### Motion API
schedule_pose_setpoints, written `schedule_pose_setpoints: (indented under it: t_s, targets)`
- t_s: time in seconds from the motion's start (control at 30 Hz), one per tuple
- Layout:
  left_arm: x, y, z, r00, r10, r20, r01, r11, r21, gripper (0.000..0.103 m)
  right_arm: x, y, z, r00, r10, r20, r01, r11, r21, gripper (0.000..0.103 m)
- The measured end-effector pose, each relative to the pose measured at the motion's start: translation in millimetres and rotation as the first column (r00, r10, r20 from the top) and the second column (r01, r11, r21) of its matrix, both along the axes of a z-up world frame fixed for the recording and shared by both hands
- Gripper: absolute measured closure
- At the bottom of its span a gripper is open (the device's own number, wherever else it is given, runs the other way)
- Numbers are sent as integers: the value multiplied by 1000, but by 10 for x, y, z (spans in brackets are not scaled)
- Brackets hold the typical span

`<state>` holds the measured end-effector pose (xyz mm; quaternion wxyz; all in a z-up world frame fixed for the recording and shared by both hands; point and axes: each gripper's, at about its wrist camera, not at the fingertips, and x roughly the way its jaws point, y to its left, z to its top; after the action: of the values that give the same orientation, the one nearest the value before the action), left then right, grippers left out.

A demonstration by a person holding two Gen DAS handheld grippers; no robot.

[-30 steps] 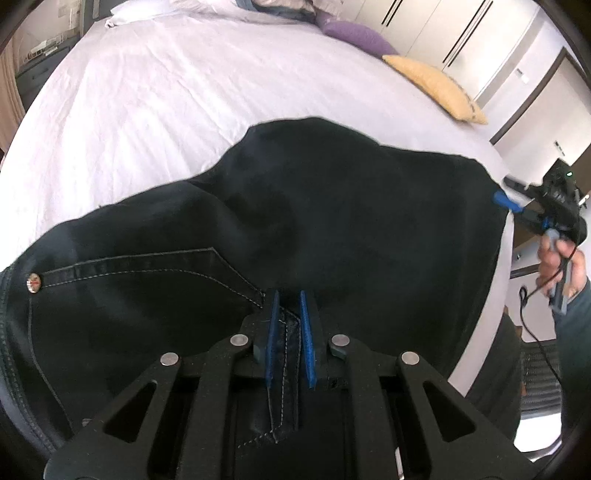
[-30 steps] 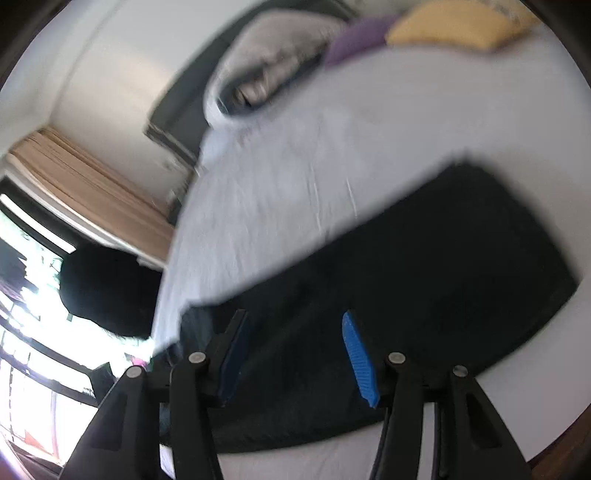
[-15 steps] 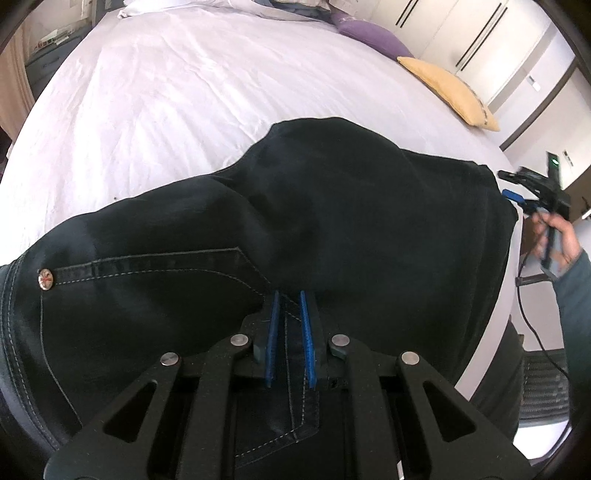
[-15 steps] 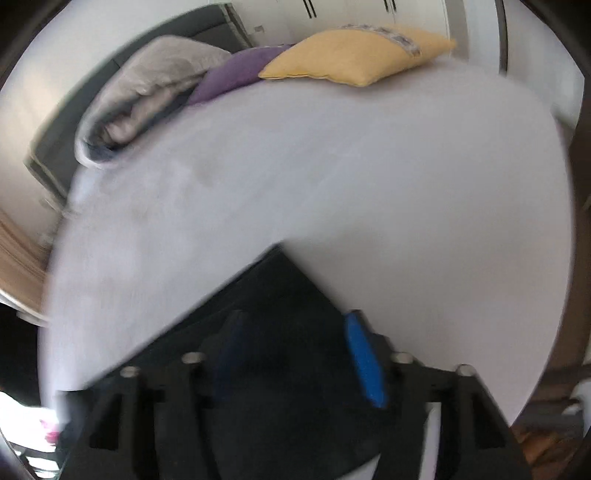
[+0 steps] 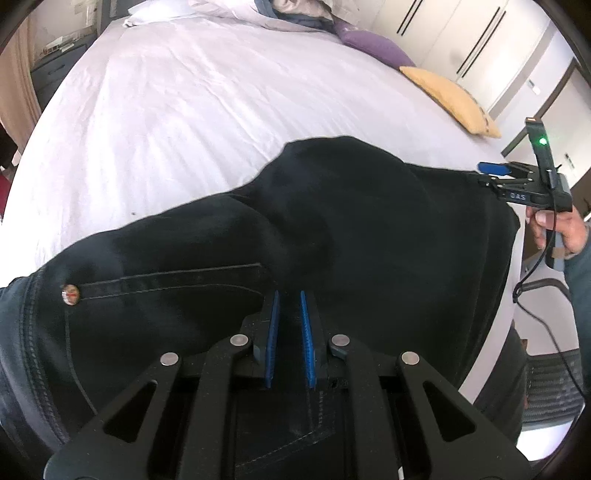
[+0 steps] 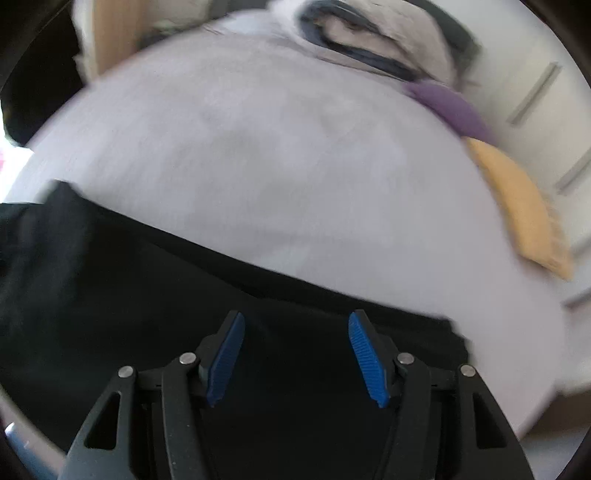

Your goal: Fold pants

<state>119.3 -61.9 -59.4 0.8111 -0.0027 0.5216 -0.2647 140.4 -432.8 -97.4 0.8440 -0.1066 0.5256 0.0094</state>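
Note:
Black pants lie across the near part of a white bed, with a pocket seam and a metal rivet at the left. My left gripper is shut on a fold of the pants near the pocket. My right gripper is open and empty, hovering over the pants' far end. It also shows in the left wrist view at the pants' right edge, held in a hand.
A yellow pillow and a purple pillow lie at the bed's far right. Grey bedding is piled at the head. Wardrobe doors stand beyond. A cable hangs by the bed's right edge.
My right gripper has swung around and now points across the pants' end toward the bed head. My left gripper stays clamped on the pants, and the cloth has shifted slightly.

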Motion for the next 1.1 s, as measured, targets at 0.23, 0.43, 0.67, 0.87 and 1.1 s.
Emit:
schedule_pose_setpoints:
  t_s: [0.23, 0.43, 0.67, 0.87, 1.1]
  targets:
    - [79, 62, -14, 1000, -19, 12, 19, 999, -30, 92, -44, 448, 38, 904, 425, -53, -424, 905, 38, 55]
    - [87, 124, -110, 1000, -21, -12, 20, 999, -46, 92, 116, 487, -65, 878, 466, -107, -467, 884, 22, 58]
    - [113, 137, -146, 1000, -15, -16, 14, 998, -53, 92, -23, 606, -386, 813, 518, -267, -531, 847, 27, 83]
    - [126, 94, -137, 1000, -7, -12, 6, 999, -42, 92, 29, 532, -347, 841, 488, -232, -506, 863, -18, 101]
    - [131, 11, -83, 999, 24, 21, -24, 999, -38, 92, 118, 357, -365, 905, 392, -167, -401, 916, -24, 103]
